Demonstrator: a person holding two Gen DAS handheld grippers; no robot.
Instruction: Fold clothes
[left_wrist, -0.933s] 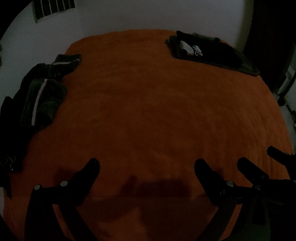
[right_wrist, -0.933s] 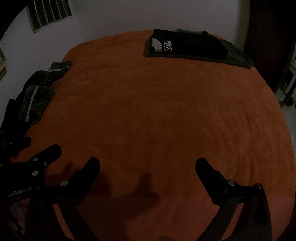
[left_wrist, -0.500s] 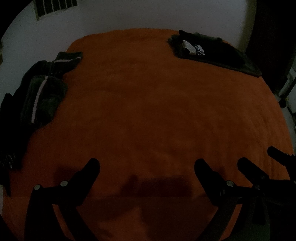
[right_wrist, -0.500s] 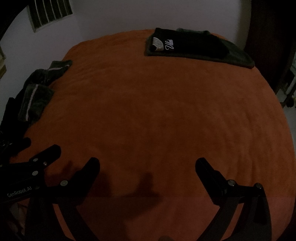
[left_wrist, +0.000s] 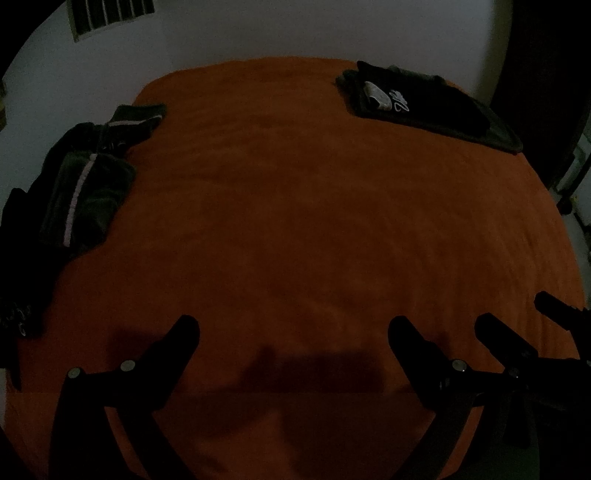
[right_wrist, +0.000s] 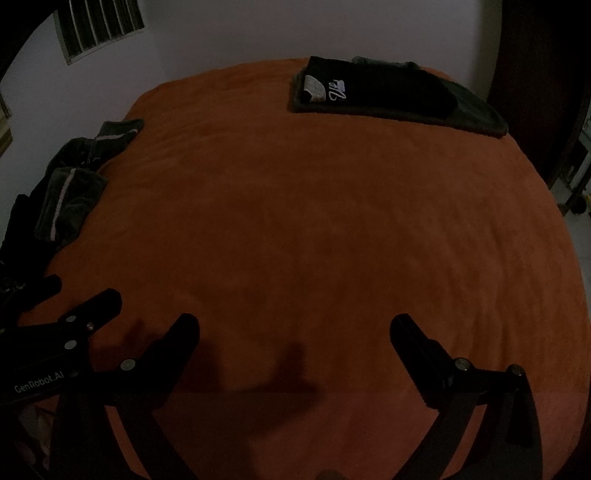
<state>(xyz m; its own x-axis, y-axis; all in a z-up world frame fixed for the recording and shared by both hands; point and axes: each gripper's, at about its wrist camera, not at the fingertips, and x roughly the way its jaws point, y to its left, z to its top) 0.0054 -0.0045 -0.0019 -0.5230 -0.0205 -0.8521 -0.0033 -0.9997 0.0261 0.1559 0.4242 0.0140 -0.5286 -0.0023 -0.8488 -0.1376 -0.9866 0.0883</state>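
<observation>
An orange bed (left_wrist: 295, 221) (right_wrist: 314, 221) fills both views in dim light. At its far right lies a folded stack of dark clothes (left_wrist: 428, 107) (right_wrist: 388, 96) with white lettering on the top black piece. Along the left edge sits a crumpled heap of dark clothes (left_wrist: 85, 184) (right_wrist: 70, 192) with a pale stripe. My left gripper (left_wrist: 293, 328) hovers open over the bed's near edge, holding nothing. Beside it my right gripper (right_wrist: 295, 326) stands open and empty too. Each gripper shows at the side of the other's view.
A pale wall (left_wrist: 277, 29) stands behind the bed, with a barred vent (right_wrist: 98, 27) at the upper left. A dark door or curtain (right_wrist: 535, 74) lies at the far right, with lit floor (right_wrist: 576, 221) beyond the bed's right edge.
Both views have shifted only slightly; the clothes have not moved and both grippers stay open.
</observation>
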